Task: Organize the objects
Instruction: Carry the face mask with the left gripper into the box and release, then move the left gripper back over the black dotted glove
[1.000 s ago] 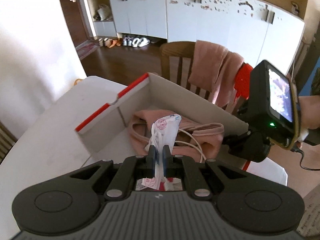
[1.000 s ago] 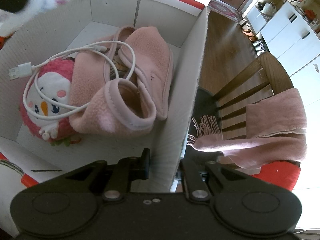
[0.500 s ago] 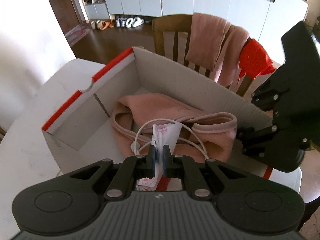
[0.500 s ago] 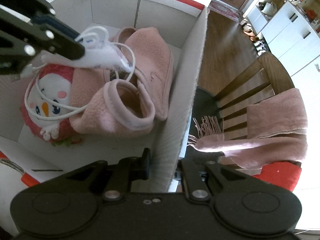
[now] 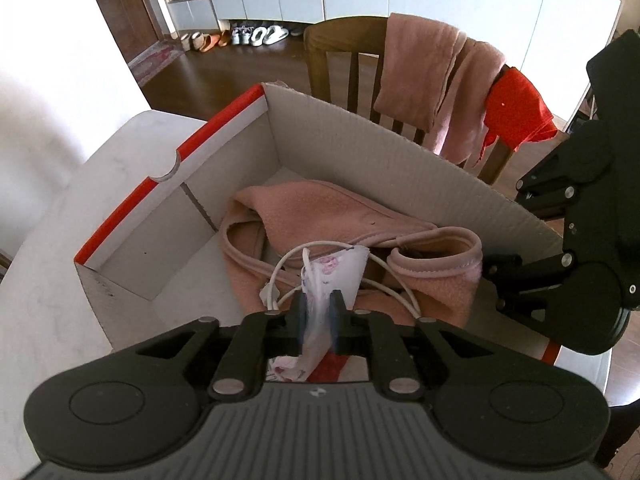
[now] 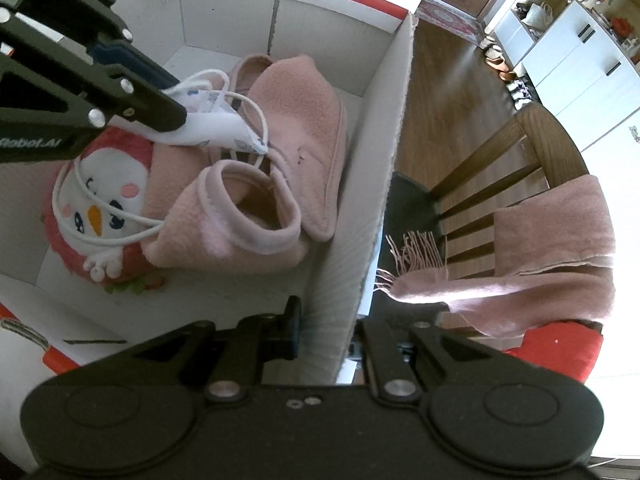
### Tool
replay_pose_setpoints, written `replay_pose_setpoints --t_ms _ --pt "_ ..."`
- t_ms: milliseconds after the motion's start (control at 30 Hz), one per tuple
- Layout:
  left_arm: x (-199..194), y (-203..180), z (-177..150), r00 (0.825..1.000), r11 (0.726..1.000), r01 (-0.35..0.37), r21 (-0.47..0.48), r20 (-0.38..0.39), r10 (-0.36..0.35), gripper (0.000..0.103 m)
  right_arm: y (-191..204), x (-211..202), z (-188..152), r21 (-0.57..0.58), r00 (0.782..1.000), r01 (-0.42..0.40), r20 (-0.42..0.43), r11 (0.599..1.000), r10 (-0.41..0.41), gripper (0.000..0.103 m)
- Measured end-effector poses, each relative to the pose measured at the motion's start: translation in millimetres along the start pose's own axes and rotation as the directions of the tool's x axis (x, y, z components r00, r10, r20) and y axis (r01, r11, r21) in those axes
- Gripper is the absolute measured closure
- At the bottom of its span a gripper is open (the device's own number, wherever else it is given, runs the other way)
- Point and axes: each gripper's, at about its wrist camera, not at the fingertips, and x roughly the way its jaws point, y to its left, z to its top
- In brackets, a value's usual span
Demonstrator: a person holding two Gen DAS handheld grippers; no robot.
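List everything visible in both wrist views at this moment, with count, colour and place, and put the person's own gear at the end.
cardboard box: one, white with red rim, on the table
table: one, white, under the box
fleece booties: two, pink, inside the box
charging cable: one, white, looped over the booties and plush
penguin plush: one, pink and white, in a box corner
small pouch: one, white with pink print, over the booties between the left fingers
chair: one, brown wood, behind the box
scarf: one, pink, draped on the chair
red cloth: one, on the chair
shoes: several, on the floor by white cabinets
left gripper: black, jaws just easing apart around the pouch
right gripper: black, clamped on the box wall
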Motion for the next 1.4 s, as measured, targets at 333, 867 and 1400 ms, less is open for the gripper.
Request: replay_pose_setpoints --t_ms 333,867,1400 --pt "-21 -1 -17 0.999 1.0 0.019 -0.016 0.049 -0.019 0.033 -2 -1 1 0.001 1.0 0.004 -0.001 1.0 -0.004 0.093" --pt "-99 22 -64 0.98 0.984 0.002 -0.178 0.194 0.033 0.029 -8 -13 1 0.023 1.0 -0.001 0.019 1.0 0.0 0.094" --pt "-159 78 -191 0.952 0.855 -0.175 -0.488 0.139 0.274 0.023 -12 -19 5 0.063 1.0 -0.012 0.024 0.998 0.01 0.096"
